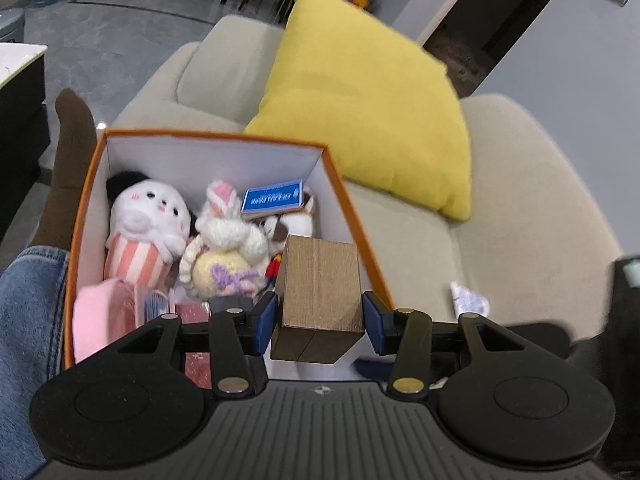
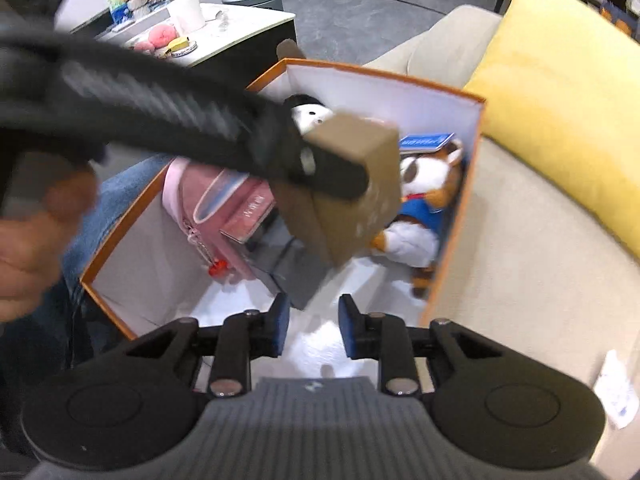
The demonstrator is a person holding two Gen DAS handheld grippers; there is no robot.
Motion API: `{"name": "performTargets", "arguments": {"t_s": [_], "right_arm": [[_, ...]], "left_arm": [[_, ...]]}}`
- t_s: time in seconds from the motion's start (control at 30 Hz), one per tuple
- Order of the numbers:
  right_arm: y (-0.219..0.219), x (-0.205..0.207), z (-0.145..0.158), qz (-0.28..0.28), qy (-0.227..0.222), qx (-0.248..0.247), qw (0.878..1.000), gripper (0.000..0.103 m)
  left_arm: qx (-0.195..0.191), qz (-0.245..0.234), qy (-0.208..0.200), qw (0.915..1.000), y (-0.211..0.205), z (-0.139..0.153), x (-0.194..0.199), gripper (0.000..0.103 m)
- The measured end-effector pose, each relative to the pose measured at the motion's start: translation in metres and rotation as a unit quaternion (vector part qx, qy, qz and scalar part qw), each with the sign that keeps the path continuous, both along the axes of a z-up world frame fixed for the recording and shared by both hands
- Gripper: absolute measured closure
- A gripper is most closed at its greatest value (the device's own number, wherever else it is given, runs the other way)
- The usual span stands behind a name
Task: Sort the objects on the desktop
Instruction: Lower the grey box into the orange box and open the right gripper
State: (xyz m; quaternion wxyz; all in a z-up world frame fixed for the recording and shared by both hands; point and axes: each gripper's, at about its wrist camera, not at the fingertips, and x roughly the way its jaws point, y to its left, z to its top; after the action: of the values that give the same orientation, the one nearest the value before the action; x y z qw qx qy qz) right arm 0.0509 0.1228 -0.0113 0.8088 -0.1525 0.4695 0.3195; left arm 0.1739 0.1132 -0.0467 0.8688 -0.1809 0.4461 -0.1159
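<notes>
Orange box (image 1: 352,208) — plush toys (image 1: 148,216) inside, left tongs (image 1: 320,316) gripping cardboard block (image 1: 320,280), right tongs (image 2: 314,326) empty — parted

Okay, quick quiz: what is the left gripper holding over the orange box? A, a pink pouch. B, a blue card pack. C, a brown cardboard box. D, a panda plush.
C: the left gripper has its blue pads on either side of the brown cardboard box, held above the open orange box; the other three lie inside it.
</notes>
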Motion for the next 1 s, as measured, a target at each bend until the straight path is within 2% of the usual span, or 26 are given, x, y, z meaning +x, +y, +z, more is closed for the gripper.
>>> {"name": "performTargets", "arguments": {"t_s": [0.2, 0.4, 0.63, 1.0], "right_arm": [[-0.003, 0.006, -0.004, 0.032, -0.005, -0.026, 0.999, 0.069], [-0.002, 0.007, -0.009, 0.053, -0.006, -0.025, 0.998, 0.069], [-0.002, 0.005, -0.005, 0.053, -0.010, -0.016, 0.998, 0.064], [0.000, 0.005, -0.007, 0.057, -0.016, -0.017, 0.998, 0.060]], "left_arm": [[0.033, -0.005, 0.024, 0.9991, -0.019, -0.015, 0.000, 0.051], [0.072, -0.002, 0.045, 0.9964, -0.031, -0.024, 0.004, 0.051], [0.095, -0.001, 0.067, 0.9932, -0.042, -0.032, 0.007, 0.051], [0.091, 0.005, 0.064, 0.9938, -0.041, -0.033, 0.008, 0.051]]}}
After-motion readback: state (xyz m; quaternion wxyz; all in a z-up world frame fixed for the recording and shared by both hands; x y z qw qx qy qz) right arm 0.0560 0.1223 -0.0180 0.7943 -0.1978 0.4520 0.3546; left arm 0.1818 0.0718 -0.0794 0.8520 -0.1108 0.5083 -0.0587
